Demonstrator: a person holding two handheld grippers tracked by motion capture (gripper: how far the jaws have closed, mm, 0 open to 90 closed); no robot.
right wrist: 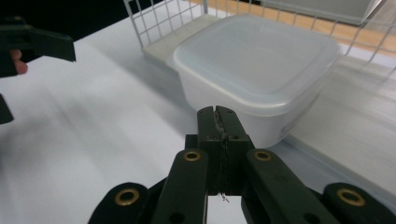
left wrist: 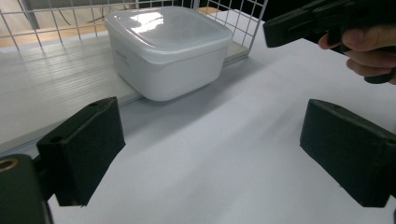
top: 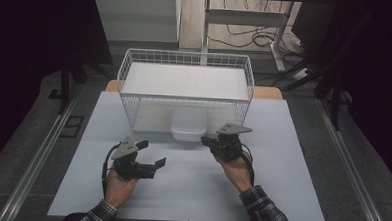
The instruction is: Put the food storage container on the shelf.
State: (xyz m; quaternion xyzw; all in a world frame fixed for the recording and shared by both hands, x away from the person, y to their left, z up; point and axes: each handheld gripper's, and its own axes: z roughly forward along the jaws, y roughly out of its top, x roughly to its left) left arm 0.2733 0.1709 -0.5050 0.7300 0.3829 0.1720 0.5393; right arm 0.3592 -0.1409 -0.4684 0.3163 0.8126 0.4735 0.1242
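Left claw spread wide and empty, right claw pressed closed — nothing held, just beside lidded white tub

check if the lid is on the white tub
On: the lid sits flat over the white tub, its rim covering every edge.

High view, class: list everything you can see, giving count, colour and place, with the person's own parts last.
wire basket: one, white, far middle of the table, open toward the person.
lidded container: one, translucent white, at the basket's front opening, on the white board inside.
table: one, white top.
cables: several, dark, on the floor beyond the table.
left gripper: one, black, jaws wide apart, near left.
right gripper: one, black, jaws closed, beside the container.
sleeves: two, plaid, bottom edge.
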